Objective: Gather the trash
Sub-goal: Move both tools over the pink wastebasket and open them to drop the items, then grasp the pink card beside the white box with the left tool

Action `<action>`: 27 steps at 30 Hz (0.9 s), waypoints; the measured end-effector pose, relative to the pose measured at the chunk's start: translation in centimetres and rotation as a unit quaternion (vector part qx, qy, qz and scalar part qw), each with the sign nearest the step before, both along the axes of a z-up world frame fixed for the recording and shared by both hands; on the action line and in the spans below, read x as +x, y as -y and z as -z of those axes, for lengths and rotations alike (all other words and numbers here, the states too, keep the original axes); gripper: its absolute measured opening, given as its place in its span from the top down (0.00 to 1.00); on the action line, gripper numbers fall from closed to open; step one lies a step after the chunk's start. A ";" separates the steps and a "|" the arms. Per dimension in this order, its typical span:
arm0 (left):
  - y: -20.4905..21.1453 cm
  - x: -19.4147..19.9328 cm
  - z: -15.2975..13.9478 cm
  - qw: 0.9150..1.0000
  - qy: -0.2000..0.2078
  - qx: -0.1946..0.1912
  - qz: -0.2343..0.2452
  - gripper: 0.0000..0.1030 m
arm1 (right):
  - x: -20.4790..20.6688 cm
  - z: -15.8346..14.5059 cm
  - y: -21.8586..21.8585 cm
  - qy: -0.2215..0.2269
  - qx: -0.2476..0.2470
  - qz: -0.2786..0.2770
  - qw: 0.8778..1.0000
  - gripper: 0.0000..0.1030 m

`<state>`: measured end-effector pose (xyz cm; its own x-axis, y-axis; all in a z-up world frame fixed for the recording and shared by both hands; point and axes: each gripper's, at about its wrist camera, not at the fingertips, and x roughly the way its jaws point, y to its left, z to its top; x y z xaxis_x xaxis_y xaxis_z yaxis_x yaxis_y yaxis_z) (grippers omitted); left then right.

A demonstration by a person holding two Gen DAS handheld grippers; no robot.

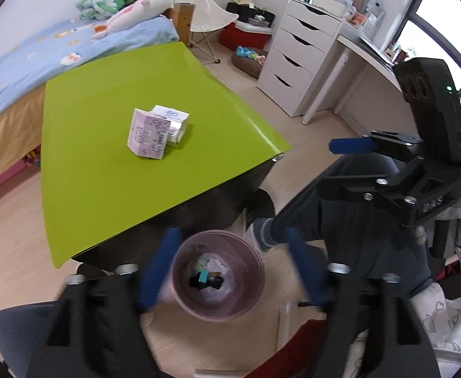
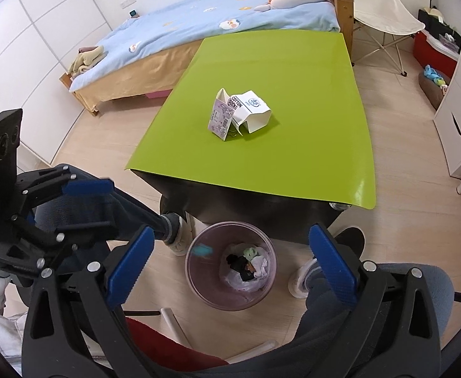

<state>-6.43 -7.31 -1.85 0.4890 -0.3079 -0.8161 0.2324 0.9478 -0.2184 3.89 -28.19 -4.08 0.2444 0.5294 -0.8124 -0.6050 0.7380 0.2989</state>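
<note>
A translucent pink trash bin [image 1: 219,312] stands on the floor below the table's near edge, with several bits of trash inside; it also shows in the right wrist view [image 2: 195,283]. A small teal item [image 1: 203,276] is blurred just over the bin; it also shows in the right wrist view [image 2: 202,249]. My left gripper [image 1: 227,267] is open right above the bin. My right gripper [image 2: 230,261] is open and empty above the bin too. Two cardboard sock packages [image 1: 156,132] lie on the green tabletop [image 1: 98,163], also in the right wrist view [image 2: 239,113].
A bed [image 2: 198,22] with plush toys stands behind the table. A white drawer unit [image 1: 296,60] and desk are at the right. A folding chair [image 1: 205,9] is at the back. My legs and feet flank the bin.
</note>
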 end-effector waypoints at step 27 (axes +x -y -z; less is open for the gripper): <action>-3.9 3.5 0.1 0.998 0.005 0.003 -0.057 0.17 | 2.2 -0.7 -1.8 0.007 0.000 -0.007 1.000 0.03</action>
